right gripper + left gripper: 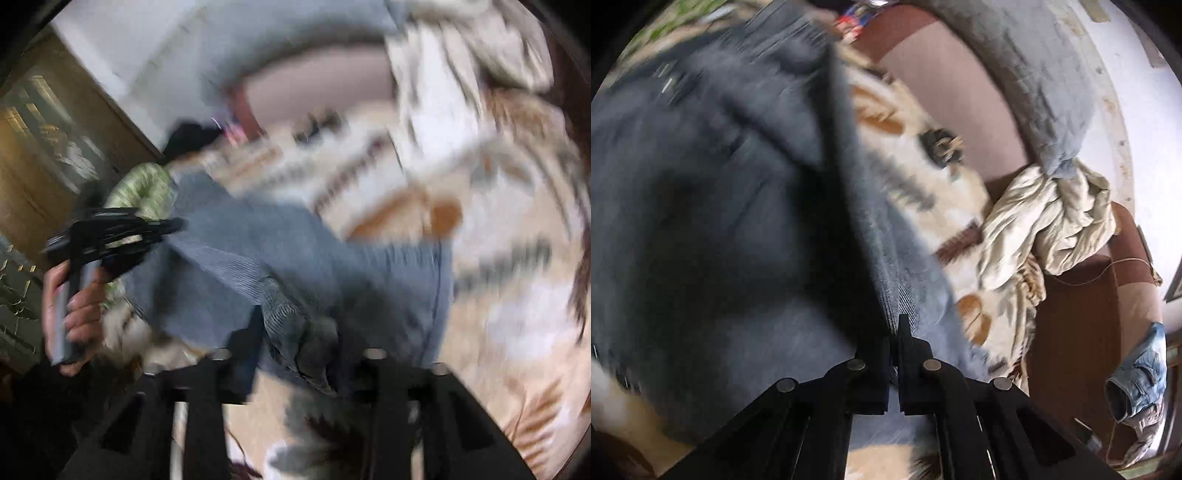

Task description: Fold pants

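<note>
Grey-blue corduroy pants (713, 206), blurred, spread over a cream patterned blanket (923, 177) on a brown sofa (1071, 314). Left hand-held gripper (894, 354) closed tight on an edge of the pants, cloth pinched between its black fingers (905, 332), fabric rising in a dark fold just beyond them. Same left hand-held gripper seen from the right wrist view at the left edge (173, 223), held by a hand (79, 306), clamped on a corner of the pants (258, 258) and lifting it off the blanket (517, 258). Right hand-held gripper (295, 354) with jaws standing apart, a bunched fold of the pants lying between them; pads not seen to press on it. Crumpled cream cloth (1049, 229) at the far right side of the sofa, against a grey-blue cushion (1045, 92). Light denim garment (1137, 376) at the sofa's near right end. Green patterned fabric (144, 188) beyond the pants, by the left hand.
</note>
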A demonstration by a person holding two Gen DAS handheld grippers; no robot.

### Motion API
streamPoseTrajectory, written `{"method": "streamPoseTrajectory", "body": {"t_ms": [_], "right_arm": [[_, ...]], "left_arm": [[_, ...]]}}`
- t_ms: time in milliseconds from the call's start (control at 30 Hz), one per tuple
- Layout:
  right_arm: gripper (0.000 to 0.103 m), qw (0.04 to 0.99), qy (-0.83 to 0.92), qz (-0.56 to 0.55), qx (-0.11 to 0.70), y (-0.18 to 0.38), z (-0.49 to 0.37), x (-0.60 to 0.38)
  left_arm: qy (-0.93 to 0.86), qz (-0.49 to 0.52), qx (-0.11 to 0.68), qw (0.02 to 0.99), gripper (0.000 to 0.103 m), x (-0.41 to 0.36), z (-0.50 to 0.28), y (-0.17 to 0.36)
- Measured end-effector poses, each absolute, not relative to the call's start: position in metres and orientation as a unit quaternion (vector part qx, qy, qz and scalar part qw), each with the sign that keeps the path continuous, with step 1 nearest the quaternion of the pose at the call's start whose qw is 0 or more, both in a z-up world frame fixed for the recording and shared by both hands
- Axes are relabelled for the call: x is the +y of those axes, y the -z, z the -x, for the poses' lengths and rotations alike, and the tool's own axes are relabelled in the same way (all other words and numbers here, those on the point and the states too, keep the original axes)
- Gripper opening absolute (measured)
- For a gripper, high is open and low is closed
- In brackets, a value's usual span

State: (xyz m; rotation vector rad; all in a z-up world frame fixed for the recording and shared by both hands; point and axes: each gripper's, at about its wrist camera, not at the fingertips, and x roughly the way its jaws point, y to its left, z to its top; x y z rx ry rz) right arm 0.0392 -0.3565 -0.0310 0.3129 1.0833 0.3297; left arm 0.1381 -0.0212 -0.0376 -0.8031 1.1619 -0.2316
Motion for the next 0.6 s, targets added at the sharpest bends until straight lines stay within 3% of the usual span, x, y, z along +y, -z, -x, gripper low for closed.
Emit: {"method": "streamPoseTrajectory", "body": {"t_ms": [100,167,333,600], "right_arm": [[0.057,0.817,-0.164,-0.199,0.516,0.036,-0.03,-0.366],[0.066,0.817,-0.161,-0.242,0.498,0.033,-0.028,-0.376],[0.067,0.81,-0.153,-0.363,0.435,0.028,-0.031,-0.416],[0.065,0.815,-0.041,-0.259,0.517,0.051,-0.056,-0.387]], "left_arm": [[0.101,0.37,0.529,0.757,0.003,-0.014,-0.13,0.042],[0.097,0.366,0.521,0.765,0.003,-0.009,-0.126,0.039],[0.08,0.357,0.535,0.761,0.003,-0.004,-0.124,0.042],[0.072,0.344,0.546,0.76,0.005,-0.01,-0.123,0.048]]}}
